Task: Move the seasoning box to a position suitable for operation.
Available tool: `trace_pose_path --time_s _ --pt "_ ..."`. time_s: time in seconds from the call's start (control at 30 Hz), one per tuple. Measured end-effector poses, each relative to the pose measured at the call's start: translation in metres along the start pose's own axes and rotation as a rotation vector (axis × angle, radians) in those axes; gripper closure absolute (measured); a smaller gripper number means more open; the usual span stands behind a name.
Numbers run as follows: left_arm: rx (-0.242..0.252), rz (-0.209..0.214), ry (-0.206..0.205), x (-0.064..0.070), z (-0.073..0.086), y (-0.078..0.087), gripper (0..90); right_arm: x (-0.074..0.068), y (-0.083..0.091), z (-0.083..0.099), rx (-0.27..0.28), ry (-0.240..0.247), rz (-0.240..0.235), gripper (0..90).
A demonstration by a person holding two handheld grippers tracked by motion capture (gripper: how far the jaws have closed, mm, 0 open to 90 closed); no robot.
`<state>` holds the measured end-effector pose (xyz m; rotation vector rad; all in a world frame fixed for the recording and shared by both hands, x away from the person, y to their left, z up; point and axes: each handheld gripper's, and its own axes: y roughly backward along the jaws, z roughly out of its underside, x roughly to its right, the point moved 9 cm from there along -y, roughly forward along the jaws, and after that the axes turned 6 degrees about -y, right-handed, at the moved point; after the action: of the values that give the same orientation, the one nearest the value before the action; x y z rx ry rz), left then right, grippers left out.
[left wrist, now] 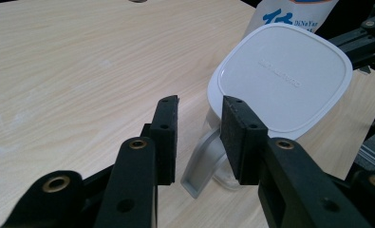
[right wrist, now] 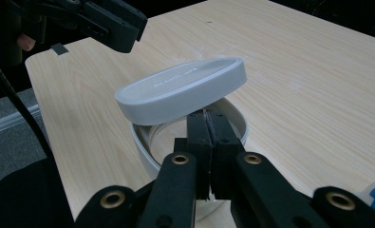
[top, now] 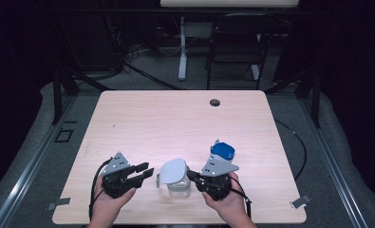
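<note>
A clear jug [top: 179, 188] with a white lid [top: 172, 170] stands near the table's front edge, between my two grippers. My right gripper [top: 191, 175] is shut on the jug's rim [right wrist: 239, 124], its jaws pressed together there [right wrist: 207, 118]. The lid [right wrist: 182, 88] sits tilted, raised above the rim on the side facing that gripper. My left gripper [top: 146, 172] is open just left of the jug. Its jaws [left wrist: 199, 107] stand on either side of the grey handle [left wrist: 199, 164] without touching it. The lid [left wrist: 282, 76] lies just beyond them.
A white pouch with a blue cap [top: 222, 151] stands right behind my right gripper, and its printed side [left wrist: 289, 14] shows past the lid. The wooden table [top: 175, 118] has a round cable hole [top: 215, 102] at its far edge. Chairs and table legs stand beyond.
</note>
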<state>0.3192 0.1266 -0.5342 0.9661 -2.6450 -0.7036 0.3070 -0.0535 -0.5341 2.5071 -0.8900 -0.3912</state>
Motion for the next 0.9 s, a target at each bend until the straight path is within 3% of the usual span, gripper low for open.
trace_pose_path --time_s 0.27,0.9 --pt "-0.001 -0.028 0.012 -0.009 0.000 0.005 62.2 -0.003 0.000 -0.008 0.009 0.004 -0.006 89.8" --pt "-0.014 -0.047 0.030 -0.020 0.004 0.011 57.0 -0.012 -0.005 -0.021 0.019 0.020 -0.021 89.5"
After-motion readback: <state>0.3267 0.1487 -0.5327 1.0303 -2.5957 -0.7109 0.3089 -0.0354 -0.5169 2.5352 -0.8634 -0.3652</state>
